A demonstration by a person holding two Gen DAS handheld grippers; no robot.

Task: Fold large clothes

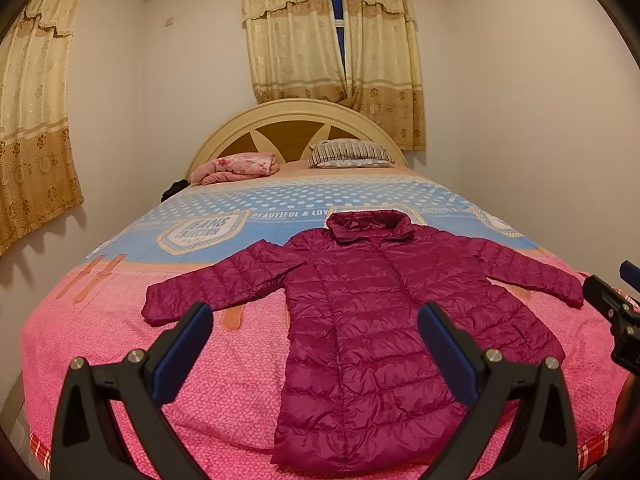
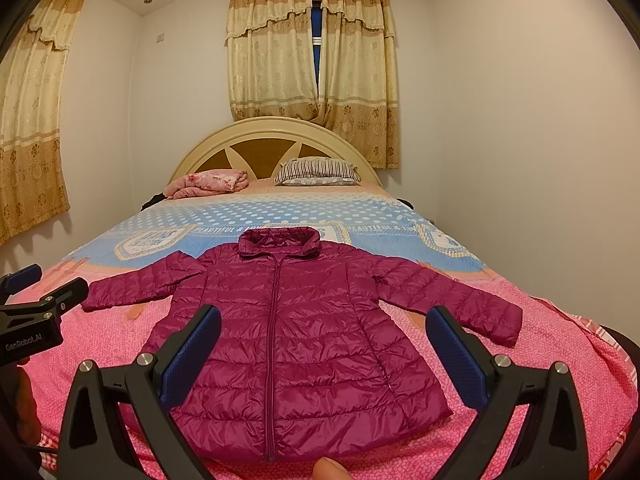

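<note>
A long magenta quilted puffer jacket lies flat, zipped, front up on the bed, collar toward the headboard, both sleeves spread out to the sides. My left gripper hovers open above the jacket's lower left part, with nothing between its blue pads. My right gripper is also open and empty, above the jacket's lower hem area. In the left wrist view the right gripper's black body shows at the right edge; in the right wrist view the left gripper's body shows at the left edge.
The bed's pink and blue cover stretches to a cream headboard. A folded pink blanket and a striped pillow lie at the head. White walls flank the bed. A fingertip shows at the bottom edge.
</note>
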